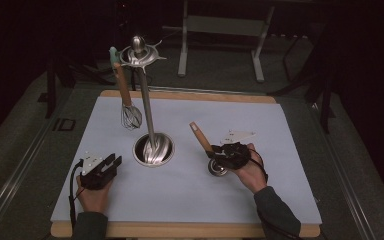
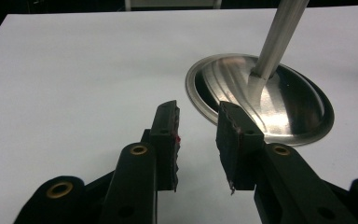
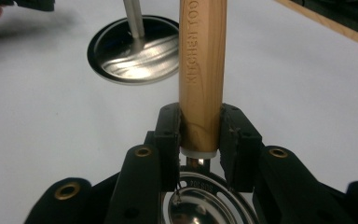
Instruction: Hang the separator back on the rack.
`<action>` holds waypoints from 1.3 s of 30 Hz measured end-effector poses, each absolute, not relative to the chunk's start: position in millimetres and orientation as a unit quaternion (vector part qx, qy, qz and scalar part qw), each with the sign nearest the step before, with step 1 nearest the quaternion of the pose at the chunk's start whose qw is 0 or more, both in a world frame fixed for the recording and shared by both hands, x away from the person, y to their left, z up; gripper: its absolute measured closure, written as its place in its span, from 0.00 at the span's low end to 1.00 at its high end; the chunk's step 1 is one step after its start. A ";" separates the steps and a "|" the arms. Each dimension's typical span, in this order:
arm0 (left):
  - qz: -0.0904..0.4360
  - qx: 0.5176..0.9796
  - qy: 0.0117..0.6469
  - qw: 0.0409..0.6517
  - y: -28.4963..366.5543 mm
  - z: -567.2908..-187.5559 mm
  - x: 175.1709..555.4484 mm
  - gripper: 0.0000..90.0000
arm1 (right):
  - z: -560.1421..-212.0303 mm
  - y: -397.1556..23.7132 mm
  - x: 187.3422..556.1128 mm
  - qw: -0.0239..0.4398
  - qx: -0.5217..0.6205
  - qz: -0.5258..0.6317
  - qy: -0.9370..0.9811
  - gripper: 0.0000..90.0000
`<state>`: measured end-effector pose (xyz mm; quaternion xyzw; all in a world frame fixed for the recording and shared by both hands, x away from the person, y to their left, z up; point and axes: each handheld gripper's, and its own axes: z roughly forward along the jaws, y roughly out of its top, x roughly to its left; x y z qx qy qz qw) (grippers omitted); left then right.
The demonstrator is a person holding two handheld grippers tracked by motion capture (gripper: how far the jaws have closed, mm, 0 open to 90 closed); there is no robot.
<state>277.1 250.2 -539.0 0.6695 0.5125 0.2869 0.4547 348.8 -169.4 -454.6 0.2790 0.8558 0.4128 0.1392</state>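
A metal rack rises on a pole (image 1: 146,105) from a round steel base (image 1: 153,150) at the middle of the white mat. From its top ring (image 1: 139,54) hangs a wooden-handled whisk (image 1: 126,102). My right gripper (image 1: 213,153) is shut on the wooden handle (image 3: 201,60) of a utensil (image 1: 200,136), whose round metal head (image 1: 217,168) rests on the mat to the right of the base. In the right gripper view the jaws clamp the handle's lower end above the metal head (image 3: 205,205). My left gripper (image 1: 113,162) sits left of the base, open and empty (image 2: 198,126).
The white mat (image 1: 260,130) covers a wooden board (image 1: 190,94) whose edge shows at the back and front. The steel base (image 2: 261,95) lies just beyond my left jaws. Dark floor and a grey frame (image 1: 220,30) lie behind the table.
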 end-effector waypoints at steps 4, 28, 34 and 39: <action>0.287 0.669 0.513 0.455 250.1 -539.0 277.1 0.77 | -452.4 -167.2 348.0 0.142 0.275 0.421 0.853 0.78; 0.287 0.669 0.513 0.455 249.9 -539.0 277.1 0.77 | -446.1 -154.5 344.1 0.150 0.248 0.458 0.840 0.78; 0.287 0.669 0.513 0.455 249.9 -539.0 277.2 0.77 | -442.1 -149.0 343.0 0.152 0.242 0.467 0.837 0.78; 0.287 0.670 0.512 0.455 250.1 -539.0 277.1 0.77 | -438.5 -144.9 342.3 0.154 0.237 0.473 0.834 0.78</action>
